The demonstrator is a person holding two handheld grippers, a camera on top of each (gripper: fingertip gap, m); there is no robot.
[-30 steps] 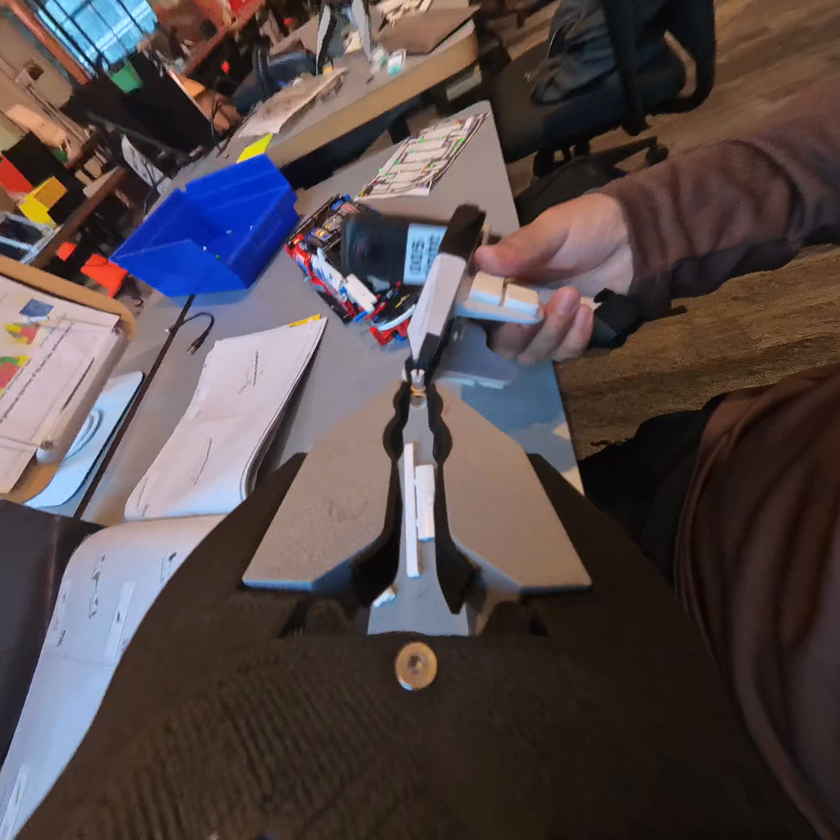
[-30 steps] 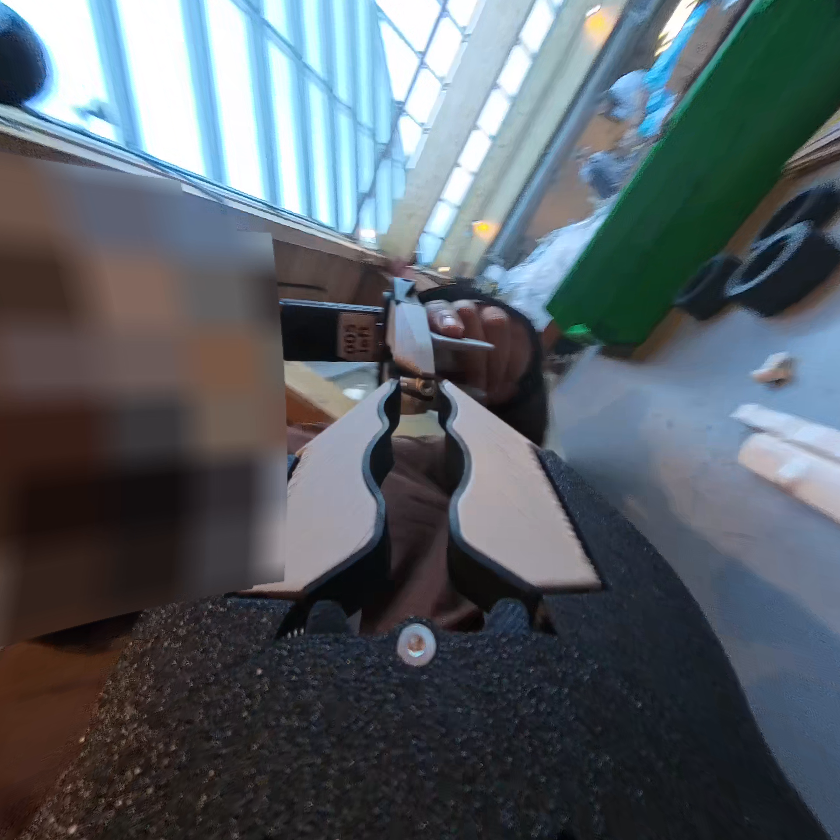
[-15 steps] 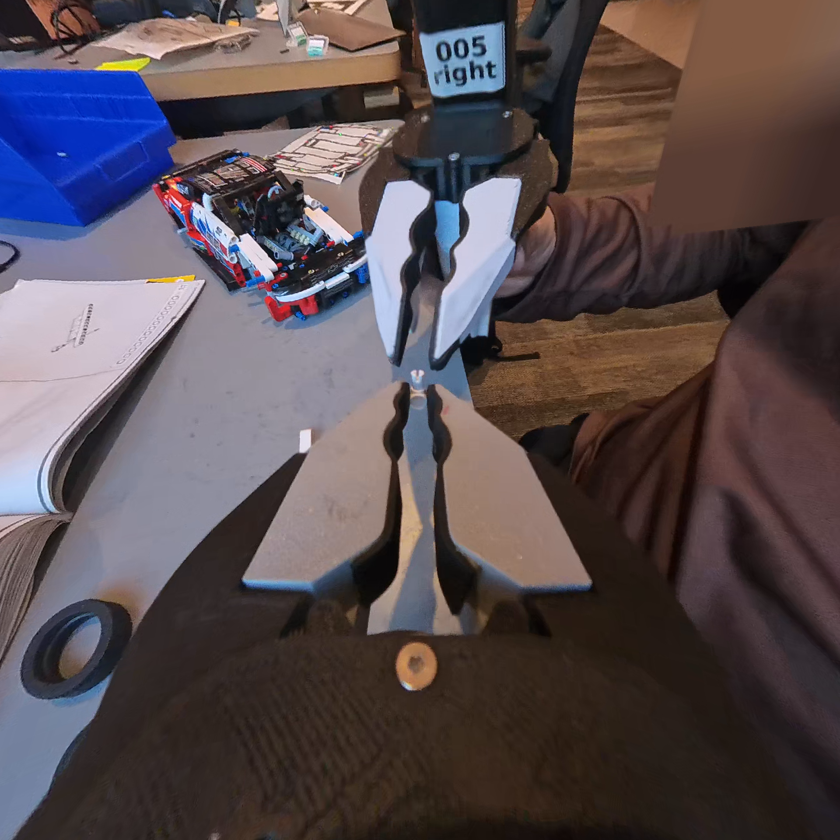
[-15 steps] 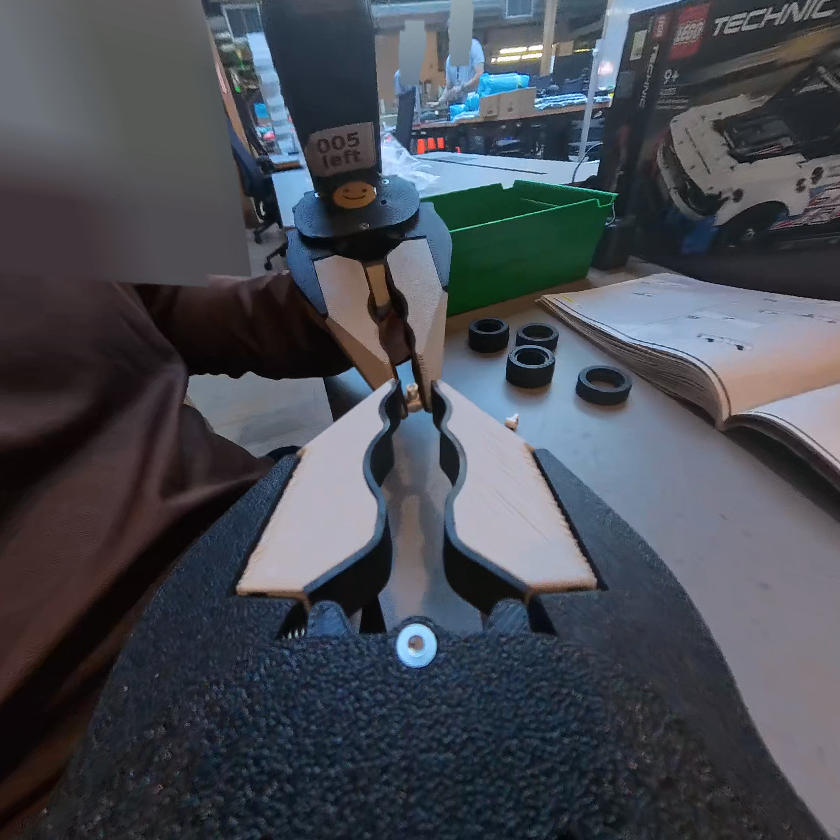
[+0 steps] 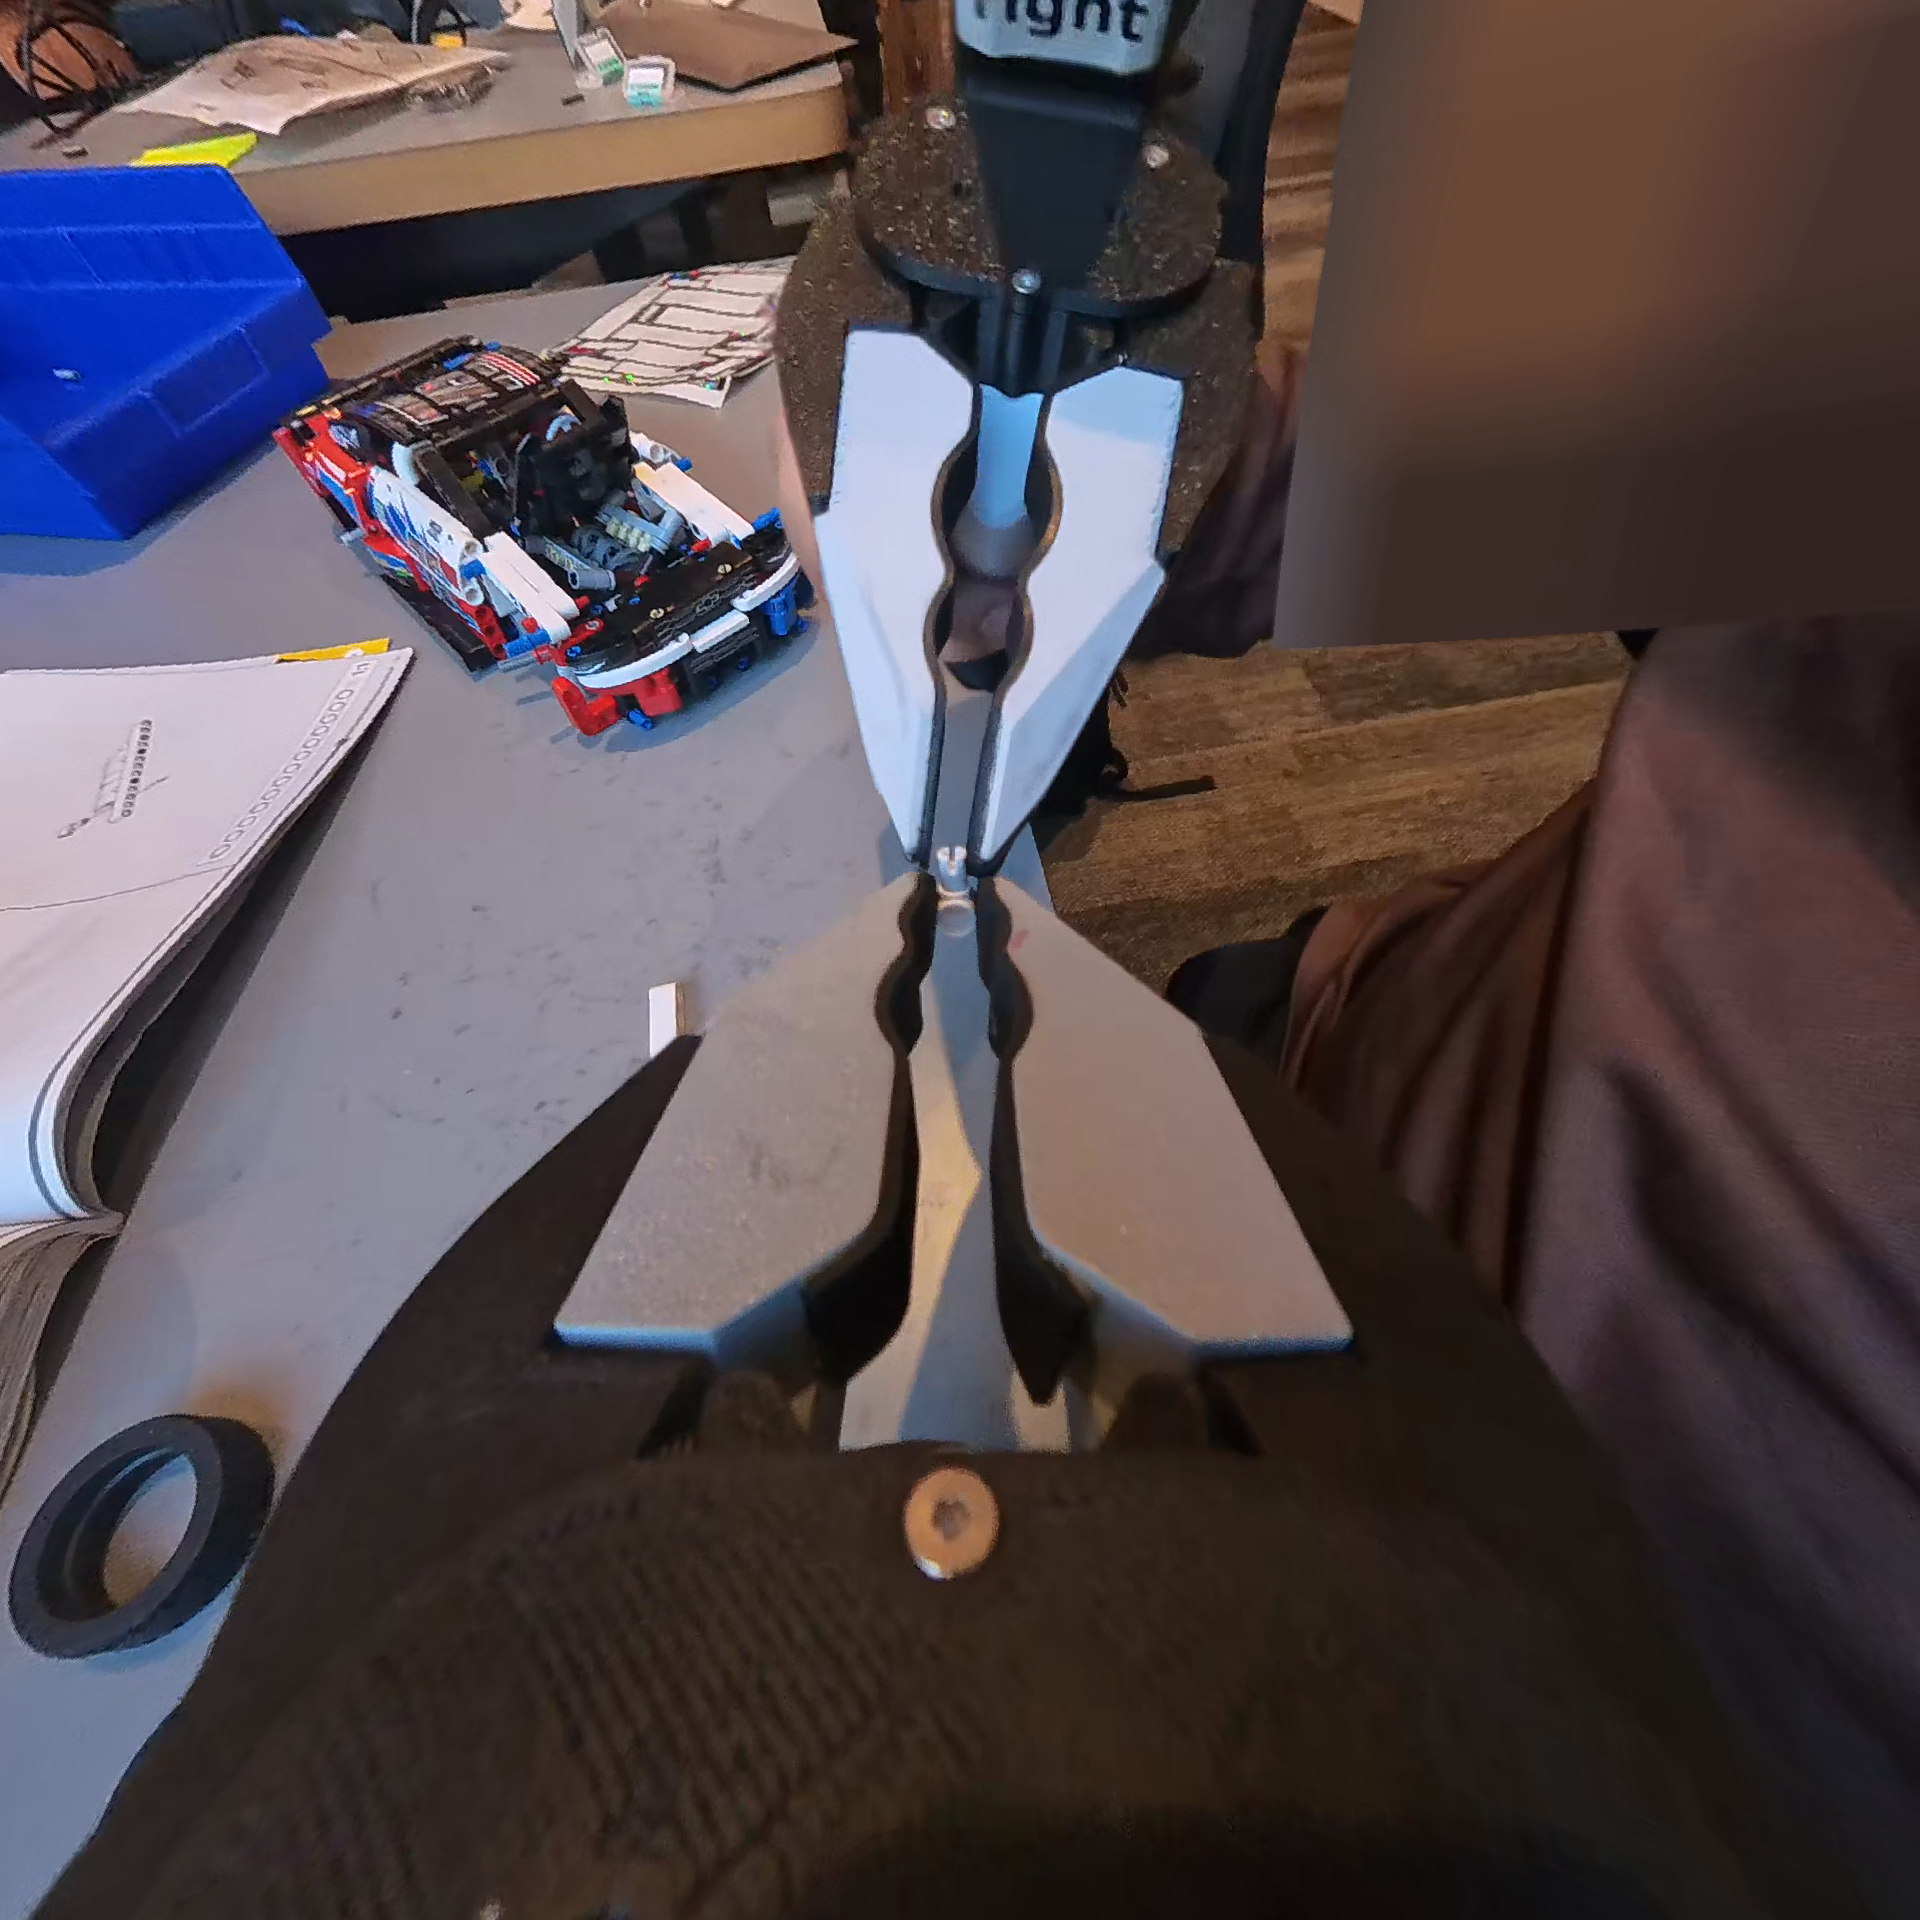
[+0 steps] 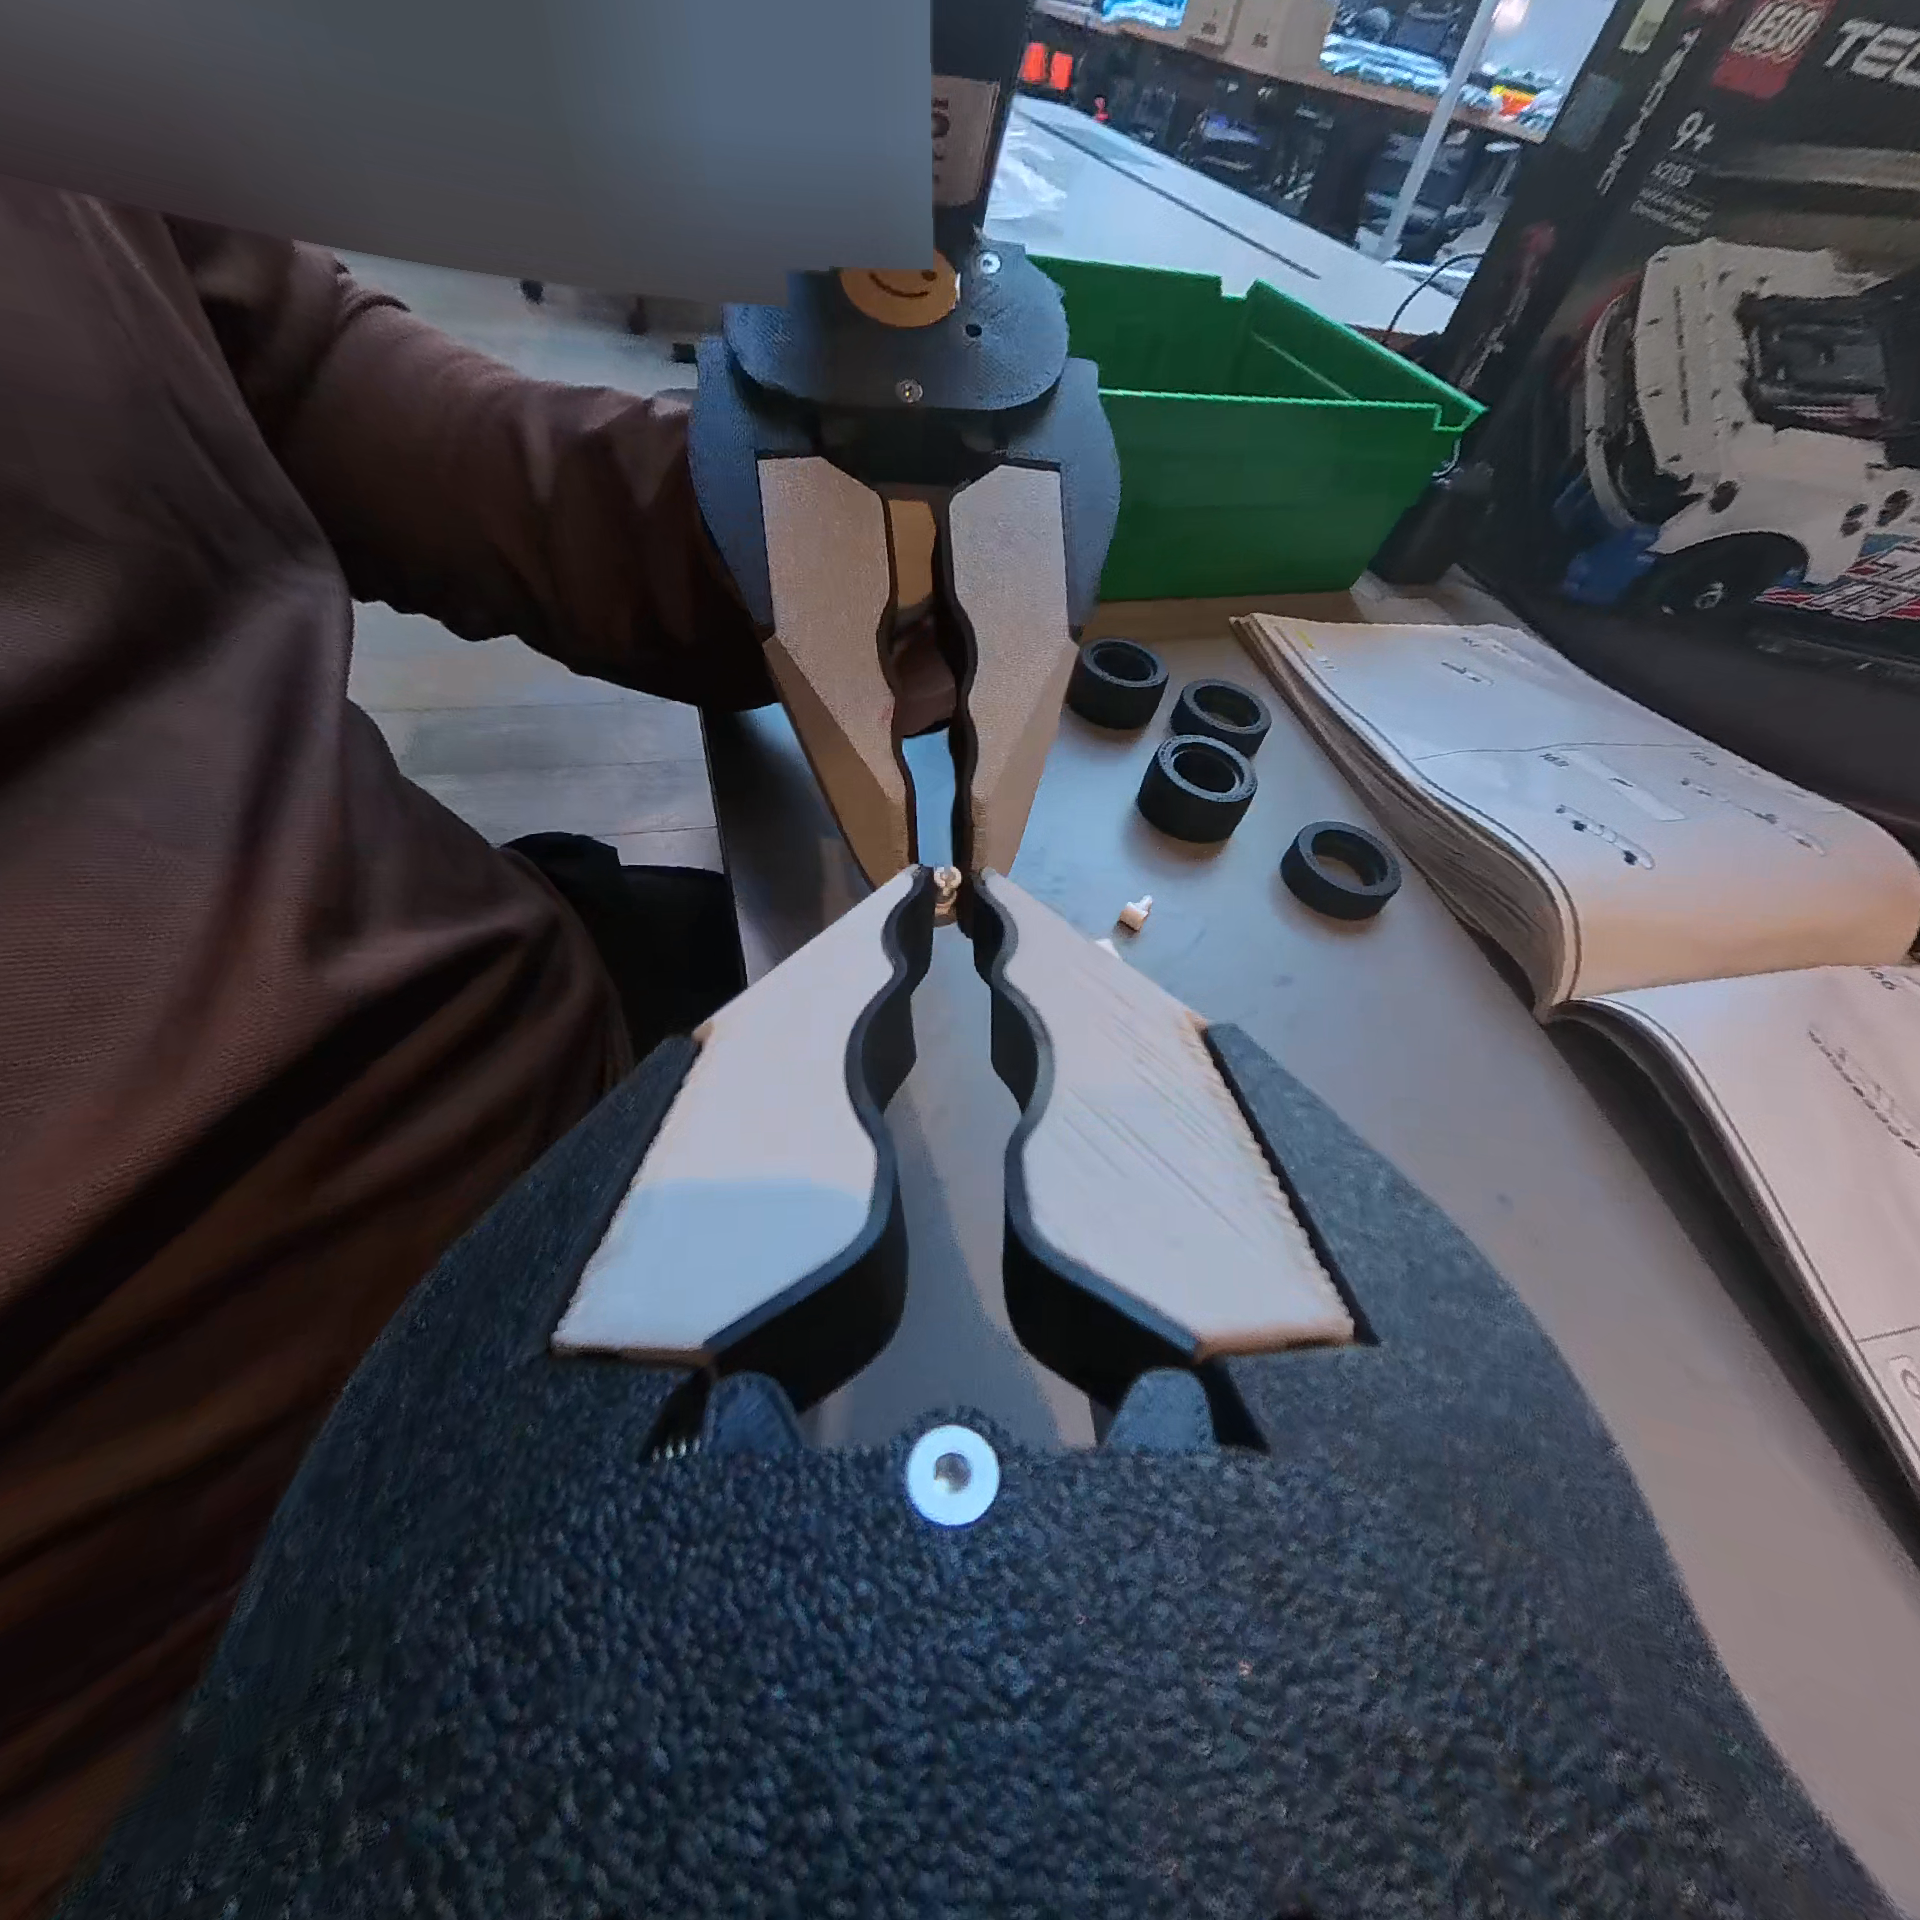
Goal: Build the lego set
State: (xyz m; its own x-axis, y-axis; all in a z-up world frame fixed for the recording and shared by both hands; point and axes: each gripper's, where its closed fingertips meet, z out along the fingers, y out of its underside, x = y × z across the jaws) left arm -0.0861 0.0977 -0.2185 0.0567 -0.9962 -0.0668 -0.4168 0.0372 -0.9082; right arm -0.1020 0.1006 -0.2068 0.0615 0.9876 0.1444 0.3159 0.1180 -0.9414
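Left wrist view showed you pinching one tiny pale plastic pin (image 5: 951, 865) between both nearly closed grippers' tips, so uneven release risked dropping it.

Writing shows on the white label (image 5: 1049, 23) atop the right hand-held gripper (image 5: 948, 847), across the box (image 6: 1714, 260) - brand marks, numbers - and the booklet (image 6: 1558, 821).

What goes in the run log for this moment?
left gripper: shut on small pin | right gripper: tips at pin | car: on table

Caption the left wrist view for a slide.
Two grippers meet tip to tip over a small pale peg beside the car model.
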